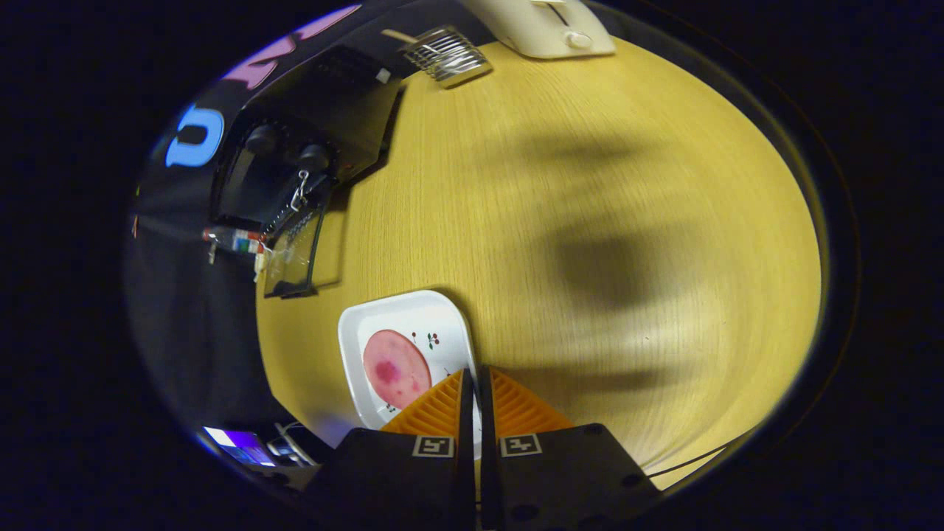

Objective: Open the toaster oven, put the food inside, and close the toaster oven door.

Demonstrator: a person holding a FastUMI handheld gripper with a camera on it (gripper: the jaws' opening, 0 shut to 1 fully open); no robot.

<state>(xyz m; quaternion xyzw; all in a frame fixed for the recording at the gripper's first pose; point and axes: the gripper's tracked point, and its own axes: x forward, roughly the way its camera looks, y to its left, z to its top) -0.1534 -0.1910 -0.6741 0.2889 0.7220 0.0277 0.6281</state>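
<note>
The wooden table (590, 221) is carrying everything. The black toaster oven (310, 147) is sitting at its far left edge, its glass door (295, 254) hanging open. A white plate (402, 324) is lying near the left edge, just ahead of the fingers. The pink round food slice (396, 367) is resting on it. It is probably thin, soft and slippery, so taking its rim seems best. The gripper (476, 383) is clenched, grasping nothing.
</note>
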